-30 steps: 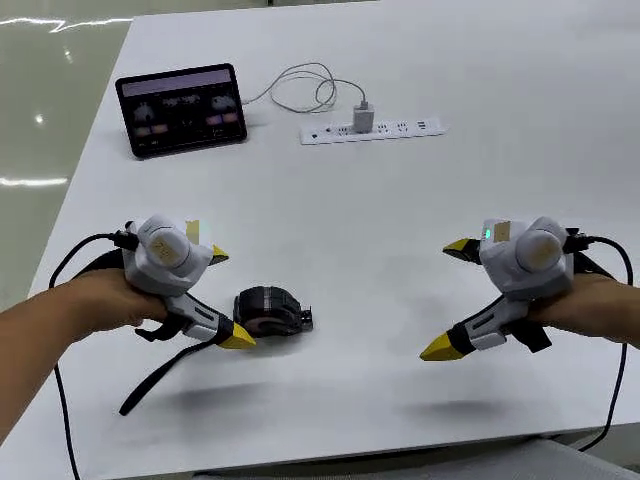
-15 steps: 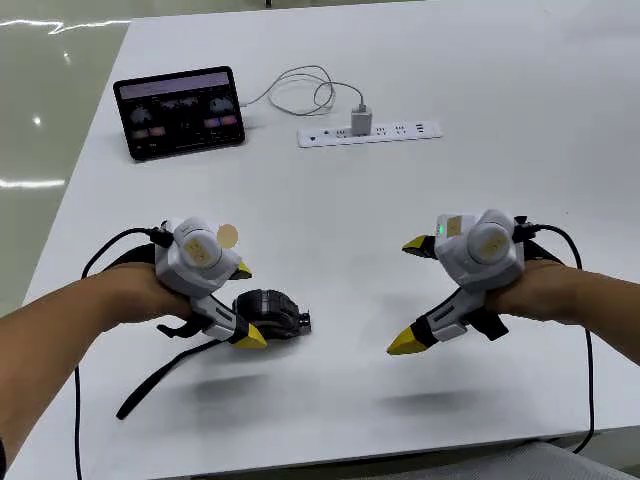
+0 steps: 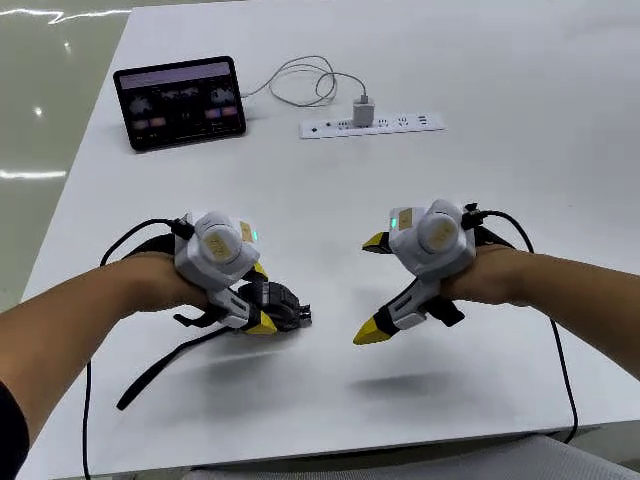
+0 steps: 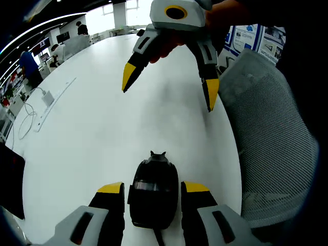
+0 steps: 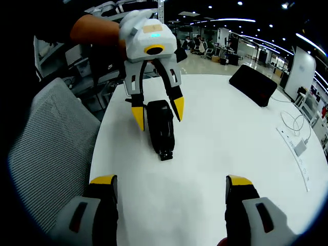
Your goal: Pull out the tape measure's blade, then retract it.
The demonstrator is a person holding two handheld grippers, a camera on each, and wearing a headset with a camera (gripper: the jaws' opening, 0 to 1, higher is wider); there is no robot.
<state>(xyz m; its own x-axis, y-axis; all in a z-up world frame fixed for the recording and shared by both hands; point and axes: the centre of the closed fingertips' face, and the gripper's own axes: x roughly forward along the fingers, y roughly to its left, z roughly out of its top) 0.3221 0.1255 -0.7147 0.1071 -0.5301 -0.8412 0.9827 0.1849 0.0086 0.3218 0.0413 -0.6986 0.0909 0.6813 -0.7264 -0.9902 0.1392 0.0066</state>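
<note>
A black tape measure [image 3: 286,309] lies on the white table [image 3: 330,190], its blade end pointing toward the right gripper. My left gripper [image 3: 260,298] is open and straddles its body. In the left gripper view the tape measure [image 4: 154,190] lies between the yellow-tipped jaws of the left gripper [image 4: 154,187], which stand close on both sides. My right gripper [image 3: 372,288] hovers open a short way to the right, nothing between its fingers. The right gripper view shows the tape measure [image 5: 161,130] under the left gripper [image 5: 158,114], ahead of the right gripper [image 5: 170,180].
A tablet [image 3: 180,100] stands at the back left. A power strip [image 3: 372,125] with a charger and a white cable [image 3: 300,85] lies behind the grippers. A black strap [image 3: 160,368] trails toward the table's front edge. A mesh chair [image 4: 271,133] is beside the table.
Both grippers have moved inward. The left one slid right over the tape measure so its jaws straddle it. The right one came left, closer to the tape measure.
</note>
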